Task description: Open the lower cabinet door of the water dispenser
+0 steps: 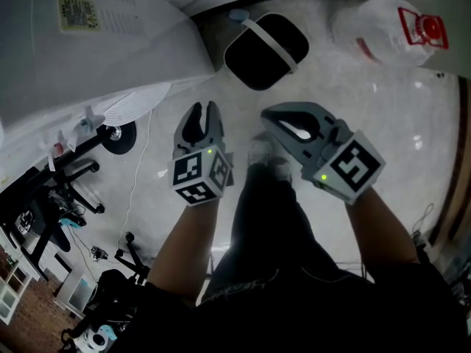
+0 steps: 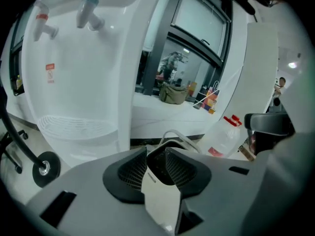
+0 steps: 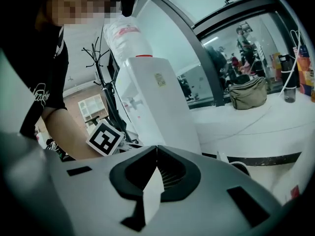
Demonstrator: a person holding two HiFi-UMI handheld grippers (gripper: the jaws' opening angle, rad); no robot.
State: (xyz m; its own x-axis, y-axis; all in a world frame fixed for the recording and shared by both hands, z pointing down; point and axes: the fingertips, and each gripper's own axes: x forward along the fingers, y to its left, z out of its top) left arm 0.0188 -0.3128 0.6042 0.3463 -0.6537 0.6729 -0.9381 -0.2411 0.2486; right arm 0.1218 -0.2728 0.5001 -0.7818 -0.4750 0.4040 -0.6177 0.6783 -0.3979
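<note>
The water dispenser (image 1: 96,43) is a tall white unit at 10 o'clock in the head view, with its drip tray (image 1: 138,105) jutting toward the floor space. Its lower cabinet door cannot be made out in any view.

The left gripper (image 1: 204,109) is held over the pale floor, just off the tray at 4 o'clock from it, pointing to 12 o'clock. In its own view the 2 jaws stand a little apart with nothing pinched between them (image 2: 156,151). The dispenser's front (image 2: 83,82) fills that view at 10 o'clock, with a red tap (image 2: 43,28) and a blue tap (image 2: 89,14) above the ribbed tray.

The right gripper (image 1: 268,115) is at 3 o'clock of the left one, near it but not touching, angled toward 10 o'clock. Its jaws are pressed together tip to tip and hold nothing (image 3: 156,147).

A black bin (image 1: 265,50) with a white handle sits at 12 o'clock beyond both grippers. A clear water bottle (image 1: 390,24) with a red cap lies at 2 o'clock. A black chair wheel (image 1: 118,134) rests at 9 o'clock of the left gripper.
</note>
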